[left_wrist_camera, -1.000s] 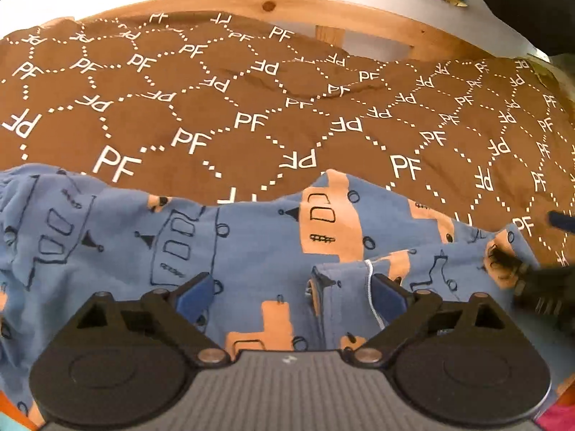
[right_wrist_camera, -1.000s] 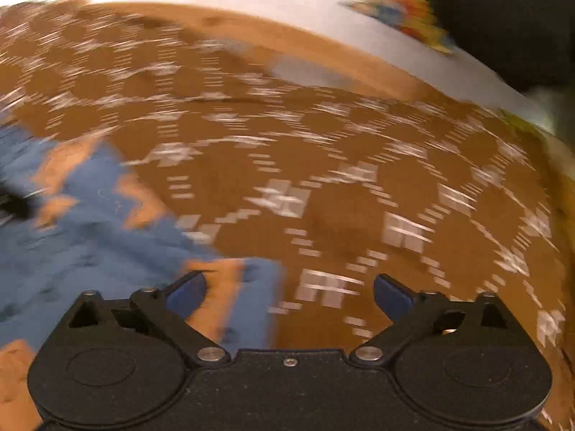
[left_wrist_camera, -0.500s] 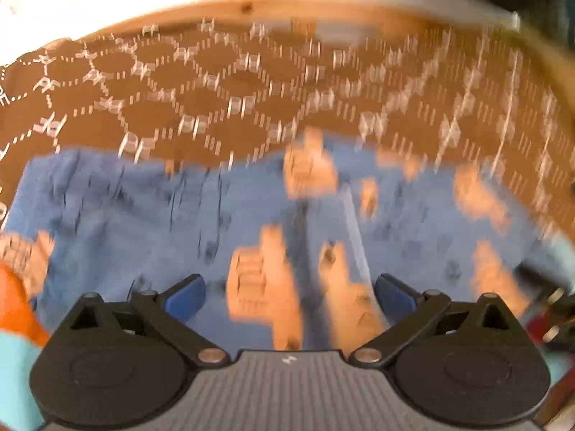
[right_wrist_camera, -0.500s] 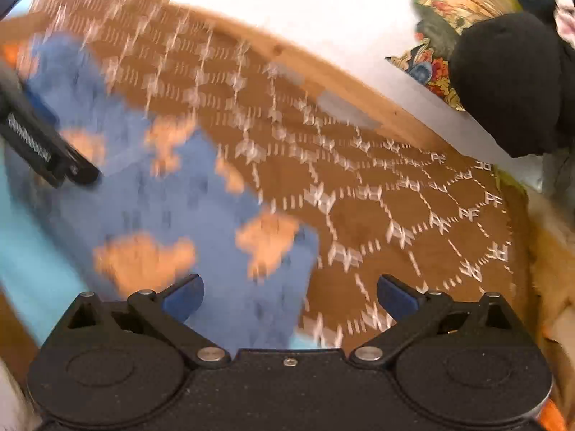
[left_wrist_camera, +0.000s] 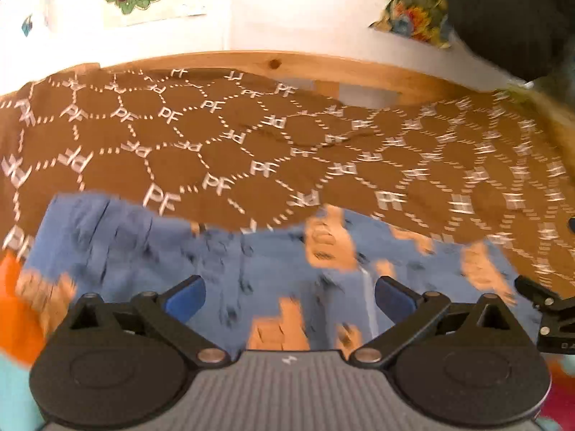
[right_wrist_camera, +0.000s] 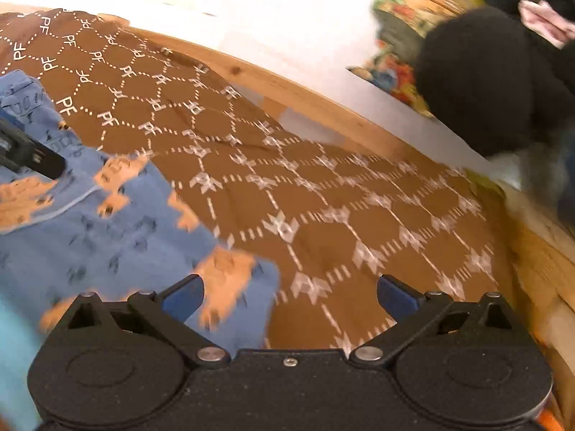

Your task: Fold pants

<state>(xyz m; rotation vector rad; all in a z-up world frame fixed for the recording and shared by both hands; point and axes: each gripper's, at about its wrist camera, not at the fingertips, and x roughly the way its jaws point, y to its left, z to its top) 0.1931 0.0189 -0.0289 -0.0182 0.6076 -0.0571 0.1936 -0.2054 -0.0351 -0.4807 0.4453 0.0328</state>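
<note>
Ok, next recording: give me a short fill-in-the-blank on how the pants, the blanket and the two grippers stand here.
1. The blue pants lie on a ____ blanket printed with white letters.
2. The jaws of the left gripper stand ____, gripping nothing.
3. The patches printed on the pants are ____ in colour.
4. Behind the blanket runs a rail made of ____.

Missing words: brown; open; orange; wood

pants (left_wrist_camera: 251, 273) on blanket (left_wrist_camera: 251, 151), headboard (left_wrist_camera: 287, 61) behind
</note>
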